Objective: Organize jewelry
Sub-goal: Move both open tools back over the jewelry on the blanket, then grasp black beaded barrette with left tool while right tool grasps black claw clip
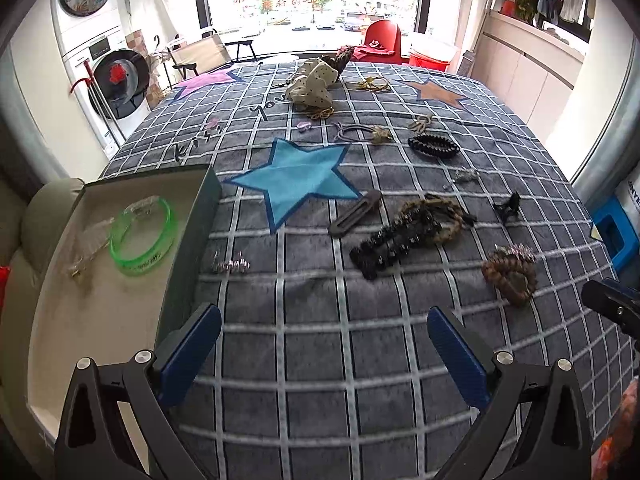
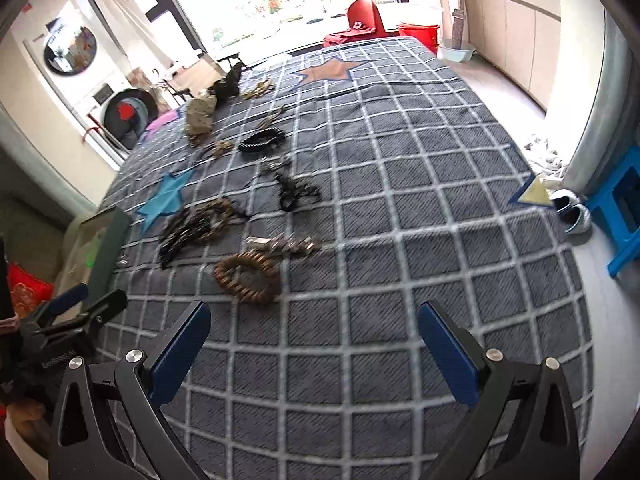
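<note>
Jewelry and hair pieces lie scattered on a grey checked blanket (image 1: 320,360). An open box (image 1: 100,320) at the left holds a green bangle (image 1: 142,236) and a clear chain (image 1: 86,258). A small pink clip (image 1: 230,265) lies just right of the box. A brown bead bracelet (image 1: 510,276) shows in the right wrist view (image 2: 248,276) just ahead of my right gripper (image 2: 314,350). A black hair clip (image 1: 384,250), a brown barrette (image 1: 354,213) and a black coil tie (image 1: 434,145) lie further out. My left gripper (image 1: 324,352) is open and empty beside the box. My right gripper is open and empty.
A spotted cream scrunchie (image 1: 312,84) and gold chains (image 1: 374,84) lie at the far end. A blue stool (image 2: 622,208) and shoes (image 2: 572,210) stand on the floor to the right. A washing machine (image 1: 108,80) stands at the left. The left gripper's body (image 2: 60,320) shows at the right wrist view's left edge.
</note>
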A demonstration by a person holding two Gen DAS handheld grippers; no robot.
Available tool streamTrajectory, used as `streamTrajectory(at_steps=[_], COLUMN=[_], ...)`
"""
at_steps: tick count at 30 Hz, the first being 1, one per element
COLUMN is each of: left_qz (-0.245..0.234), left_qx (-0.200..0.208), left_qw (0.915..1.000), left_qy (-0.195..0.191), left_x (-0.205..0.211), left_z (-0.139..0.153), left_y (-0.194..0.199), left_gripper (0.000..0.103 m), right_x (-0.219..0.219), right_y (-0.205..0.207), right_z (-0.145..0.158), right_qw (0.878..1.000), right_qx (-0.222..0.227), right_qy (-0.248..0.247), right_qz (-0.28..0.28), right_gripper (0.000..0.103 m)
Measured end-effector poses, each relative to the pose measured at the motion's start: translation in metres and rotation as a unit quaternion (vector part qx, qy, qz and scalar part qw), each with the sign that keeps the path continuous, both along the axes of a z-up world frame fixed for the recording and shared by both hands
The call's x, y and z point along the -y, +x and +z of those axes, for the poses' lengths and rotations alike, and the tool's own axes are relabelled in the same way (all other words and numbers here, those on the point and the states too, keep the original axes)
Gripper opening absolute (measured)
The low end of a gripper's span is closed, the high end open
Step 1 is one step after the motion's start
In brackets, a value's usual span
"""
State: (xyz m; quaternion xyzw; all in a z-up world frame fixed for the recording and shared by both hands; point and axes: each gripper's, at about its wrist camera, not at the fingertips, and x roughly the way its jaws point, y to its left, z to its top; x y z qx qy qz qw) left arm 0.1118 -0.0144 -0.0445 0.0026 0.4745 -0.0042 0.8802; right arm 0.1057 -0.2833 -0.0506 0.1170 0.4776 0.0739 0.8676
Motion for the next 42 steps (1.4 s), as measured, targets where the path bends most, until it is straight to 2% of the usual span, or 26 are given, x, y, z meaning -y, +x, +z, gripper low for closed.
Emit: streamTrajectory(at_steps=[10,12,15,17,21,24,26,29,31,36,38,41,42], left_qz=[-0.039,-0.045,-0.055,-0.064,-0.084,-0.102,-0.114,-0.133,-0.139,-0.144,-0.145,-0.149,-0.149], left_qx=[0.010,0.010,0.008,0.009,-0.002,-0.009,-0.012,-0.015,-0.020,-0.019,-0.018,-0.018,-0.018], left_qw=[0.9992,0.9989,0.9985,0.9979,0.9965,0.9947,0.9933,0.9910,0.9900,0.9893,0.9891,0.9886,0.9886], left_qy=[0.004,0.005,0.003,0.003,-0.001,-0.005,-0.008,-0.009,-0.013,-0.014,-0.015,-0.015,-0.015], left_x=[0.018,0.022,0.028,0.032,0.037,0.041,0.044,0.049,0.051,0.053,0.053,0.054,0.054], left_z=[-0.009,-0.011,-0.014,-0.017,-0.025,-0.030,-0.031,-0.034,-0.035,-0.037,-0.036,-0.036,-0.036], left_y=[0.022,0.027,0.035,0.039,0.048,0.055,0.058,0.060,0.062,0.065,0.065,0.066,0.066], left_gripper=[0.103,0.094,0.093,0.085,0.085,0.085,0.085,0.076,0.076,0.075,0.070,0.070,0.063], right_x=[0.000,-0.003,-0.008,-0.011,-0.019,-0.024,-0.026,-0.030,-0.032,-0.037,-0.039,-0.044,-0.045], right_y=[0.027,0.033,0.043,0.050,0.062,0.072,0.078,0.088,0.092,0.099,0.101,0.105,0.106], right_z=[-0.006,-0.007,-0.009,-0.009,-0.010,-0.012,-0.015,-0.021,-0.024,-0.027,-0.026,-0.026,-0.026], right_qw=[1.000,1.000,0.999,0.999,0.999,0.998,0.997,0.997,0.997,0.996,0.996,0.996,0.995], right_qx=[-0.004,-0.003,0.000,0.005,0.011,0.011,0.010,0.003,0.001,0.005,0.008,0.013,0.013], right_qy=[-0.021,-0.025,-0.028,-0.028,-0.035,-0.041,-0.048,-0.053,-0.055,-0.058,-0.059,-0.065,-0.067], right_qz=[0.006,0.011,0.019,0.027,0.040,0.050,0.053,0.056,0.056,0.060,0.063,0.066,0.067], right_gripper=[0.103,0.103,0.103,0.103,0.101,0.095,0.094,0.088,0.080,0.079,0.078,0.075,0.073])
